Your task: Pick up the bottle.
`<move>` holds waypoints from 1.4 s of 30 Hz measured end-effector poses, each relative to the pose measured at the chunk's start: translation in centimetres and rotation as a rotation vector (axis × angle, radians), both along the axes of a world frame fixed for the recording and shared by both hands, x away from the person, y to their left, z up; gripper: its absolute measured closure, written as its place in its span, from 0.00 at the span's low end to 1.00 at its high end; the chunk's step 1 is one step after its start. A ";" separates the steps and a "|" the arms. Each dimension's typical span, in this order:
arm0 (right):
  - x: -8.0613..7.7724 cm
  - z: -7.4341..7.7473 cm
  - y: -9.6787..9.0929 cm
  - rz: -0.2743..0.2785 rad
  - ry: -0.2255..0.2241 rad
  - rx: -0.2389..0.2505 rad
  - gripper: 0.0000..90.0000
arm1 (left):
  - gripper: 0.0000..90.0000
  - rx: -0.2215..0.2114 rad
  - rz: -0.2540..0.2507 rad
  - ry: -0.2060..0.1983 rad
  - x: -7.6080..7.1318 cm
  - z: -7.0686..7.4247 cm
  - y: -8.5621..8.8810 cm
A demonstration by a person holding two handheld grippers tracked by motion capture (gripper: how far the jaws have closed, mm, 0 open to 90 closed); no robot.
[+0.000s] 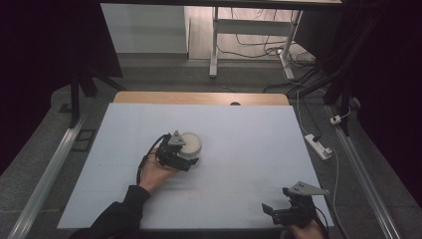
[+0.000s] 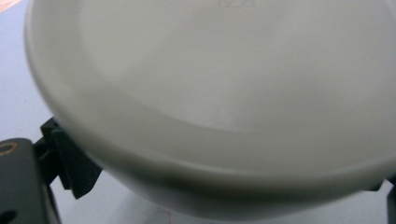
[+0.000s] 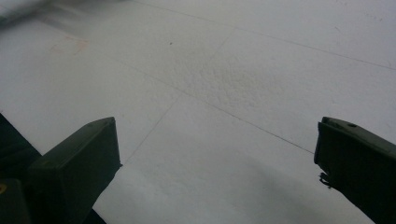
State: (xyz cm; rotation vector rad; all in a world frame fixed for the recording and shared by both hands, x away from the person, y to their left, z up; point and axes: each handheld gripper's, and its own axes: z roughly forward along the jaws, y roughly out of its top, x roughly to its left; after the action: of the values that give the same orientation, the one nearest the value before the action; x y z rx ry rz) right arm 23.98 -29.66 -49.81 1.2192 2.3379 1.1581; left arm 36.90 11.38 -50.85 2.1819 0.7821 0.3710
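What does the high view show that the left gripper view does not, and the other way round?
High view alone: the whole white table, the right tongs open near its front edge, a power strip on the floor, and desk legs beyond. Left gripper view alone: the white bowl's smooth inside and faint moulded marks near its rim, very close. Both: the white bowl with the left tongs set around it.

— Colour of the bowl [image 1: 191,143] at the left gripper [image 1: 185,160]?
— Plain off-white, no pattern, greyer in shadow under the rim; same creamy white seen close in the left gripper view [image 2: 224,93]
— And the grippers?
— Black bodies and jaws, grey three-cornered plates on top; right gripper [image 1: 281,211] likewise black
— Under them?
— Pale blue-white table [image 1: 239,129], faint thin lines crossing it ahead of the right gripper; tan wooden strip along the far edge
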 end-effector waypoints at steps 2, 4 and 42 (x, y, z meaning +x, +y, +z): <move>0.0 0.0 0.0 0.001 0.000 0.001 0.00 | 0.08 -0.006 -0.007 0.002 -0.2 0.1 -0.1; 0.0 0.0 0.0 0.001 -0.001 0.002 0.00 | 0.08 -0.018 -0.014 0.002 -0.4 0.3 -0.1; 0.0 0.0 0.0 0.009 -0.004 0.003 0.00 | 0.08 -0.059 -0.156 -0.011 -6.3 3.8 0.3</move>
State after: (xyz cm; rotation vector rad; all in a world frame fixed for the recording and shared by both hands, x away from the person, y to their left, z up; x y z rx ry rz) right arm 23.94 -29.67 -49.79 1.2077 2.3418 1.1661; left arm 30.62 11.68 -47.06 2.1667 0.6041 0.2777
